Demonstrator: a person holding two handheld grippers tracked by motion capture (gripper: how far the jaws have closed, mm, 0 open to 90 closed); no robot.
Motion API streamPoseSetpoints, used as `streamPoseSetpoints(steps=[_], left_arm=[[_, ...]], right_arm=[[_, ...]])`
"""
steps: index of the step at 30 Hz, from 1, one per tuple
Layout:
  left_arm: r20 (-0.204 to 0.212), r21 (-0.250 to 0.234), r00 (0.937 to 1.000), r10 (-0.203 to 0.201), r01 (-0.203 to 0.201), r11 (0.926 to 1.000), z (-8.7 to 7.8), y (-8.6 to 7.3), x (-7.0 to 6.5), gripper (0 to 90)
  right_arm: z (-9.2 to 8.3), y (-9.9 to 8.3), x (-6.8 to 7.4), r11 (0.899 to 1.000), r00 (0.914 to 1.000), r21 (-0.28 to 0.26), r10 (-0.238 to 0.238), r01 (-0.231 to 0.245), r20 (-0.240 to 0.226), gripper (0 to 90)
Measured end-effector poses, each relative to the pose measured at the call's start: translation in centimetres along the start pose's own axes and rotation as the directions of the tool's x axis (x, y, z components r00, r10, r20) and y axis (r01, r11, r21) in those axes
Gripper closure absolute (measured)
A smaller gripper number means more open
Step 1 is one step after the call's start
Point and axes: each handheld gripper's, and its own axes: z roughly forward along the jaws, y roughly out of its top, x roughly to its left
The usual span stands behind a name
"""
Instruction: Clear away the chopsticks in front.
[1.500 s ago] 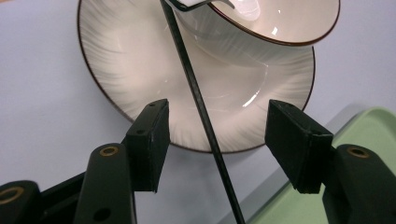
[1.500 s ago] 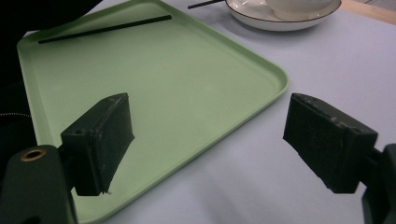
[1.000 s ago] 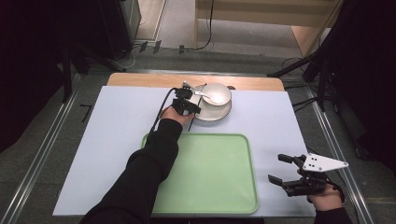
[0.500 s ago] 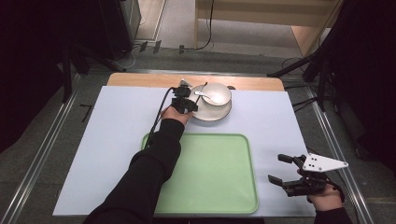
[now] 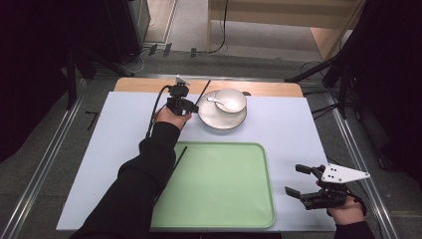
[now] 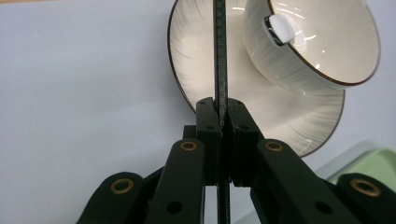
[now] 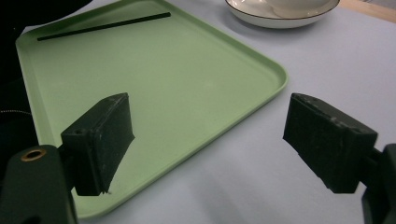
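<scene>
White tabletop [image 5: 114,149]; left gripper [image 6: 218,108] clamps thin black chopstick [image 6: 219,56] beside white ceramic plate [image 6: 187,70]; right gripper [image 7: 205,140] gapes, idle; second chopstick [image 7: 102,25] lies on green plastic tray [image 7: 187,79]; judgement: lift level, lay alongside.

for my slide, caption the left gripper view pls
Left tongs shut on a black chopstick beside plate.
</scene>
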Motion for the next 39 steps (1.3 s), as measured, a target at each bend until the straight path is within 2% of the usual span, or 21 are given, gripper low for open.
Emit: streamPoseSetpoints(steps=[1, 4, 11, 18, 25, 31, 39], left_arm=[[0.011, -0.004, 0.9999, 0.001, -0.001, 1.0000, -0.5, -0.1, 0.1, 85.9], [0.014, -0.001, 0.9997, 0.019, -0.019, 0.9998, -1.7, -0.5, 0.3, 85.9], [0.029, -0.005, 0.9990, 0.033, -0.033, 0.9994, -3.9, -1.9, 1.0, 86.0], [0.039, 0.004, 0.9980, 0.050, -0.051, 0.9987, -4.9, -3.8, 1.3, 86.0], [0.046, -0.010, 0.9972, 0.059, -0.059, 0.9982, -5.8, -6.2, 1.6, 86.0], [0.049, -0.014, 0.9958, 0.077, -0.076, 0.9970, -6.2, -8.3, 1.4, 86.0], [0.064, -0.015, 0.9948, 0.079, -0.078, 0.9969, -7.3, -10.9, 1.1, 86.0]], right_arm=[[0.0, 0.0, 0.0, 1.000, 1.0000, 0.002, -0.001, 0.001, 0.000, 16.3], [0.0, 0.0, 0.0, 1.000, 1.0000, 0.005, 0.001, -0.001, 0.000, 16.6], [0.0, 0.0, 0.0, 1.000, 1.0000, 0.005, 0.002, -0.002, 0.002, 16.7], [0.0, 0.0, 0.0, 1.000, 1.0000, 0.009, 0.005, -0.005, 0.003, 16.7], [0.1, -0.1, 0.0, 1.000, 1.0000, 0.013, 0.007, -0.007, 0.005, 16.8], [0.1, -0.1, 0.0, 1.000, 1.0000, 0.015, 0.005, -0.006, 0.005, 16.8], [0.0, 0.0, 0.1, 1.000, 1.0000, 0.012, -0.004, 0.004, 0.006, 16.8]])
